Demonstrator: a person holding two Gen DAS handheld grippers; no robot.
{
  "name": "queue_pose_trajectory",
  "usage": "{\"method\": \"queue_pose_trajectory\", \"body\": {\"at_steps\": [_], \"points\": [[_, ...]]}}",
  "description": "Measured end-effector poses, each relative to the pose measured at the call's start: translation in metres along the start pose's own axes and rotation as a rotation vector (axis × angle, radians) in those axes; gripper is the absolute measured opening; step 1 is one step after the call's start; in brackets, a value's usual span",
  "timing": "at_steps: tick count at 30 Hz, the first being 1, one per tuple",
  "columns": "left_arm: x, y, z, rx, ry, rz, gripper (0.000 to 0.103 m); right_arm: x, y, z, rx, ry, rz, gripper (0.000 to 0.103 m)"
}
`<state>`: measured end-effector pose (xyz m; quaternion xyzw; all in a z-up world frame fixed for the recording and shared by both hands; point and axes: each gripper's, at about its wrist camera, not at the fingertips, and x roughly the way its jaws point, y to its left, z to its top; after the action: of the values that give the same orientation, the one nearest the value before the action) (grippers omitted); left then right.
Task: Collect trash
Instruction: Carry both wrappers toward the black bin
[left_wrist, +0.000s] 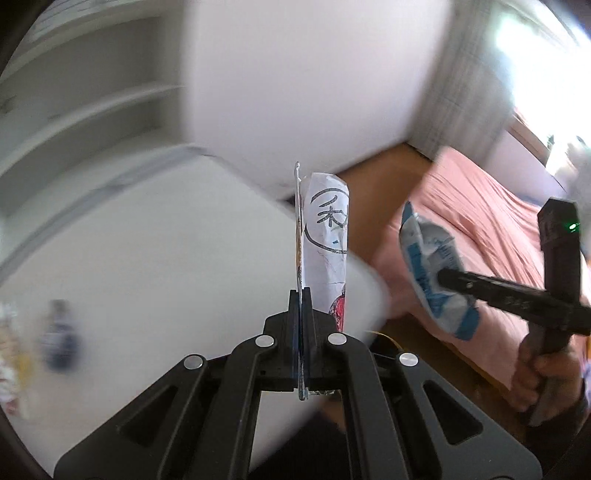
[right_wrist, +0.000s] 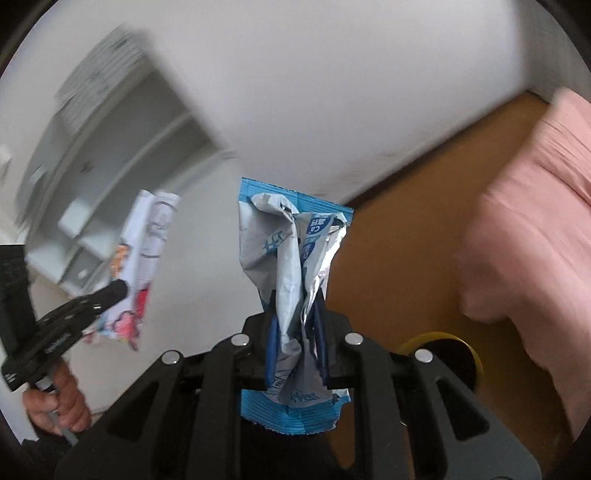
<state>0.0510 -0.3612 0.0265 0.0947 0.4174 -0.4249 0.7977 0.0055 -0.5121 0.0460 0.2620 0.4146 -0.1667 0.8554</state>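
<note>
My left gripper (left_wrist: 302, 295) is shut on a white printed wrapper (left_wrist: 327, 236) with a black circled character and red and orange pictures; it stands upright between the jaws. It also shows in the right wrist view (right_wrist: 142, 258), at the left. My right gripper (right_wrist: 295, 299) is shut on a crumpled blue and white foil wrapper (right_wrist: 291, 243). In the left wrist view that wrapper (left_wrist: 434, 266) hangs from the right gripper (left_wrist: 443, 277) at the right, in the air beside the bed.
A bed with a pink sheet (left_wrist: 476, 218) and wooden frame (right_wrist: 410, 229) lies to the right. A white table (left_wrist: 166, 251) is on the left with blurred items (left_wrist: 59, 336). A yellow-rimmed dark opening (right_wrist: 447, 350) sits low beside the bed frame. White shelves (right_wrist: 110, 158) stand behind.
</note>
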Motion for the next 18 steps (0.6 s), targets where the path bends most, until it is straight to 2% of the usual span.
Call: {"method": "queue_pose_trajectory", "body": {"at_steps": [3, 5, 8, 12, 15, 18], "points": [[0.035, -0.06, -0.012, 0.065, 0.062, -0.108, 0.0, -0.017, -0.077, -0.037, 0.137, -0.014, -0.096, 0.017], [0.055, -0.088, -0.021, 0.1, 0.093, -0.135, 0.0, -0.019, -0.112, -0.056, 0.191, -0.005, -0.143, 0.017], [0.104, -0.128, -0.042, 0.155, 0.168, -0.166, 0.0, -0.01, -0.157, -0.081, 0.249, 0.032, -0.217, 0.017], [0.172, -0.145, -0.067, 0.169, 0.274, -0.148, 0.0, 0.02, -0.209, -0.111, 0.311, 0.123, -0.279, 0.017], [0.222, -0.145, -0.086, 0.166, 0.352, -0.122, 0.0, 0.045, -0.229, -0.126, 0.345, 0.184, -0.28, 0.017], [0.266, -0.145, -0.106, 0.152, 0.418, -0.131, 0.0, 0.078, -0.25, -0.141, 0.368, 0.277, -0.281, 0.017]]}}
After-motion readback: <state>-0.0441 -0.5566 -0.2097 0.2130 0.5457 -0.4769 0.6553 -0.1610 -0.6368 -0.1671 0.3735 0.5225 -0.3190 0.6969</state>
